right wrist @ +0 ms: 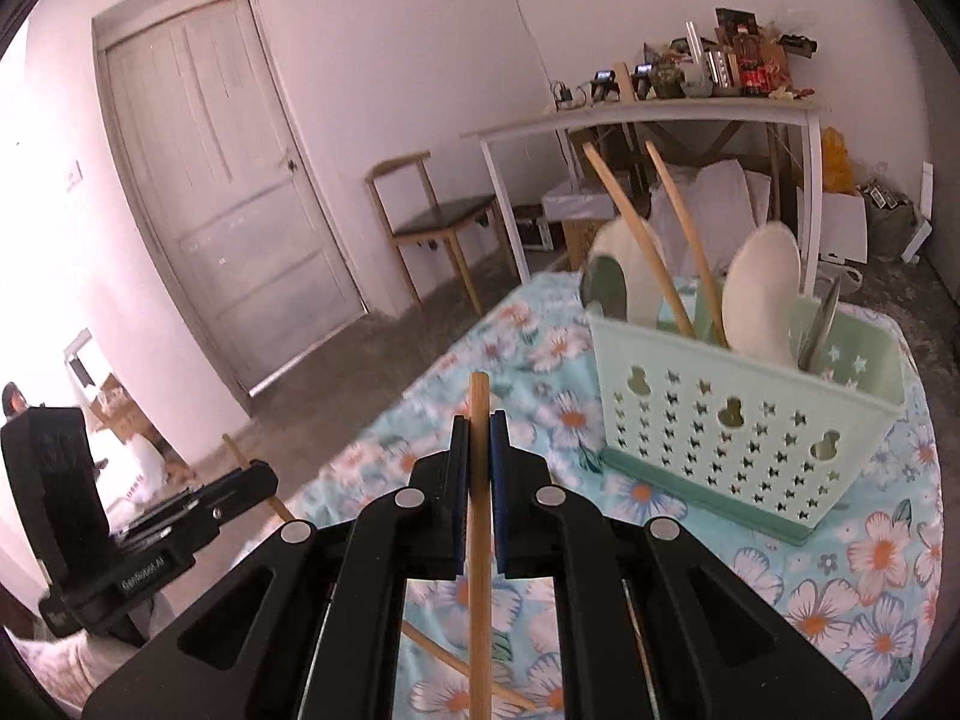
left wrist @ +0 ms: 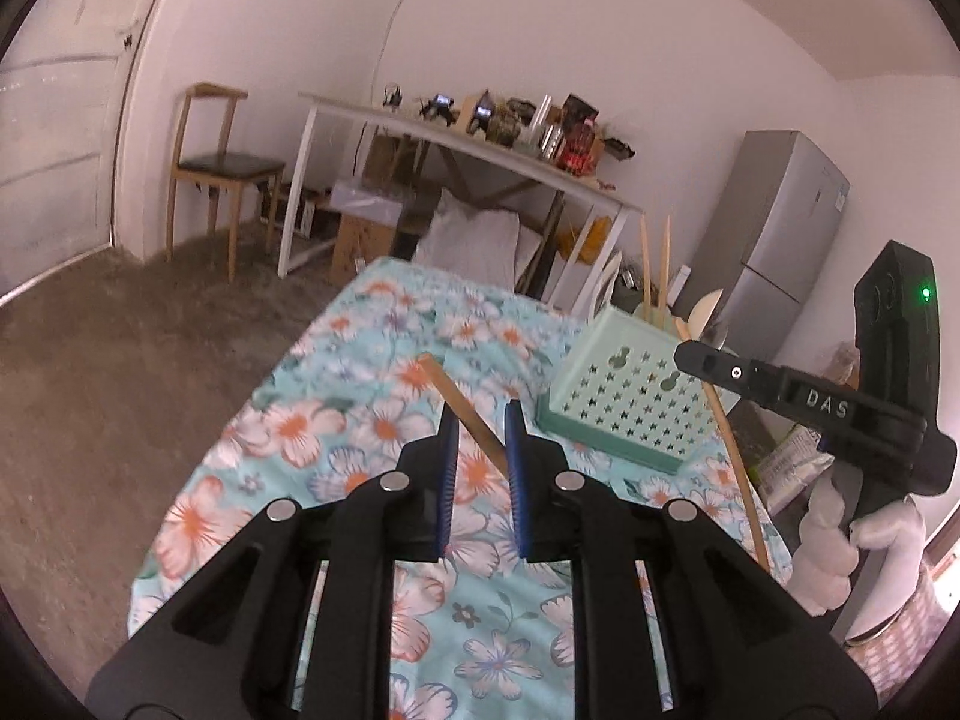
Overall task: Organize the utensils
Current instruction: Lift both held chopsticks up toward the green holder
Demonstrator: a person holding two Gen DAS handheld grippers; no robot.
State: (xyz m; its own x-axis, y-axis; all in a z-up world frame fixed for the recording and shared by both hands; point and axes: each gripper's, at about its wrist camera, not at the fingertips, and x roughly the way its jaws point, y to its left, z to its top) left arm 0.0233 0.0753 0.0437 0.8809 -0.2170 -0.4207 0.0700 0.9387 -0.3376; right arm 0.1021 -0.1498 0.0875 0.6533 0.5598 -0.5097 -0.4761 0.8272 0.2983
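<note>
The left gripper [left wrist: 480,414] sits low in the middle of its view. A wooden chopstick [left wrist: 462,405] lies slanted between its blue pads [left wrist: 515,438], and a gap shows beside the stick, so whether it is pinched I cannot tell. The right gripper [right wrist: 478,426] is squeezed tight on another wooden stick [right wrist: 479,540] that points straight up the frame. To the right stands the green holder [right wrist: 744,426] on the flowery cloth [right wrist: 840,588] of the desk. Inside it stand two chopsticks [right wrist: 636,240], white spoons [right wrist: 762,288] and a metal utensil [right wrist: 822,324].
</note>
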